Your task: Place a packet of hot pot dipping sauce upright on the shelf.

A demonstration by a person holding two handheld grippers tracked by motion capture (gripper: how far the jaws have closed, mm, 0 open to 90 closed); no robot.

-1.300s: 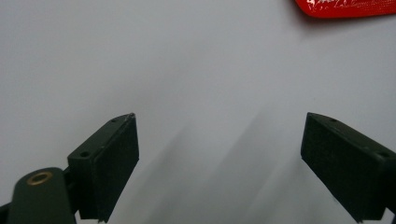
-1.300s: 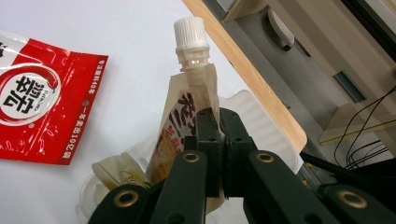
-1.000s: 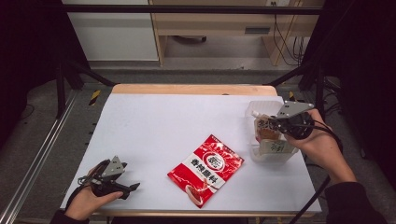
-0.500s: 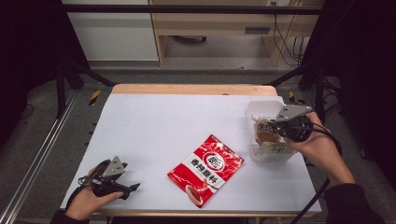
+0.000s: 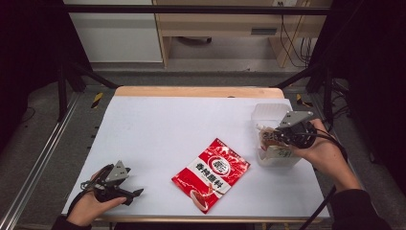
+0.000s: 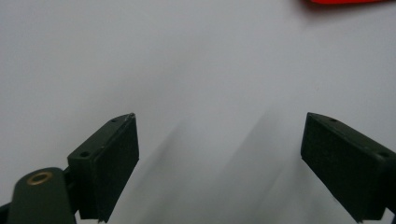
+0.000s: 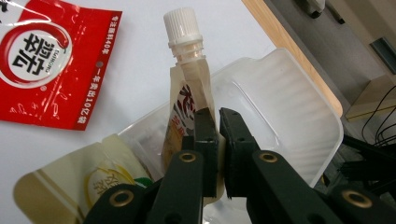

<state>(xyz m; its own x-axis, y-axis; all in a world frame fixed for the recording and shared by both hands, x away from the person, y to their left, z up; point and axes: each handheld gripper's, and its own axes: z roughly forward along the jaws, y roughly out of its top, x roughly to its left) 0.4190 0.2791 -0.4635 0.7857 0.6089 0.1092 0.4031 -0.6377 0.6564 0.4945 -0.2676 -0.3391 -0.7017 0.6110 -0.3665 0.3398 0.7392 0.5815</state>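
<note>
The right gripper [image 7: 218,116], over the clear plastic tub [image 7: 299,107], pinches a spouted pouch [image 7: 187,100], seemingly upright; the left gripper [image 6: 219,140] rests wide open on the table [image 5: 158,129].

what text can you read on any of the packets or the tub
"香辣脆料" in white on the red packet, as best it reads in the high view.
The big characters in its white circle and the small white line down its edge appear rotated in the right gripper view; too unsure to quote.
Spouted pouch in the right gripper: red print, mostly hidden, unreadable.
Cream pouch: logo blurred.
Clear tub: no text.
</note>
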